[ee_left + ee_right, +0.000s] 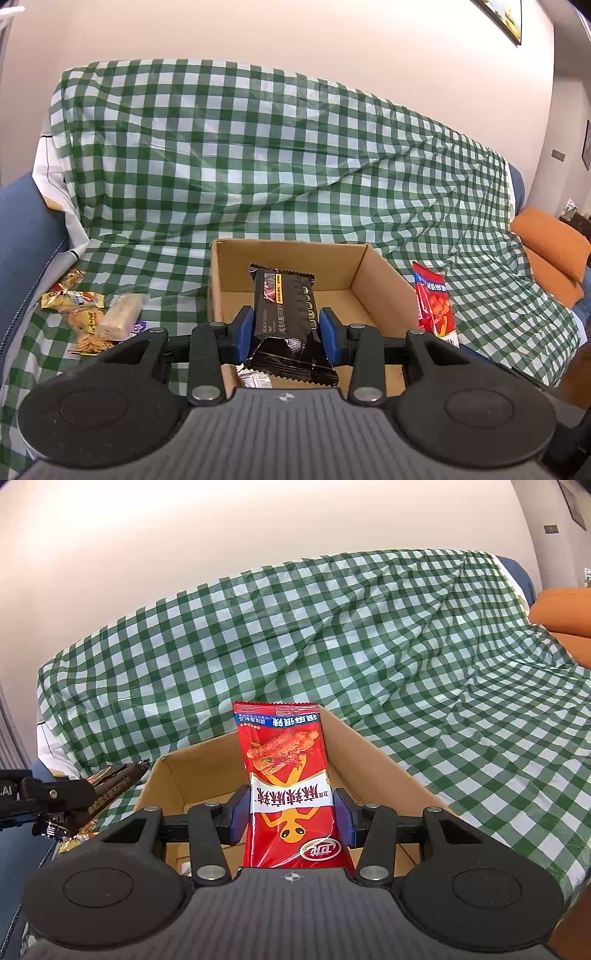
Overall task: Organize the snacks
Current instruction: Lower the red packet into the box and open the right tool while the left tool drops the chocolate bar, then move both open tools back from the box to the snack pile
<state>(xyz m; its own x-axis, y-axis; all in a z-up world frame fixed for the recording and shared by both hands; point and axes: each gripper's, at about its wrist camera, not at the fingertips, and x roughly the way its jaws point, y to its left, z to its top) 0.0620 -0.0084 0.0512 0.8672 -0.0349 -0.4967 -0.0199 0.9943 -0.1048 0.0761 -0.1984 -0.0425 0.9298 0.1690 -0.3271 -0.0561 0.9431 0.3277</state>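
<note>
I am in the dropping-off step: both tools carry a snack over the open cardboard box, which sits on the sofa seat under a green-and-white checked cloth.

Nearest in the left wrist view, the left tool is clamped on a black foil snack bar packet, its blue pads pressing the packet's two long sides. The packet points forward and slightly up, its crimped near end crumpled just above the box's near wall, over the left half of the box. Below it, at the near left corner of the box floor, a small silver-white wrapper already lies inside.

In the right wrist view the right tool is clamped on a red spicy-strip packet, held upright by its lower half; the print reads upside down and the top seal stands above the far rim. It hangs over the box's near edge.

Next, I judge each tool should dip lower into the box and part its pads, one after the other so the two do not crowd.

Farther left on the sofa seat, near its left edge, a loose heap of snacks waits: yellow wrappers, crackers and a pale bar.
</note>
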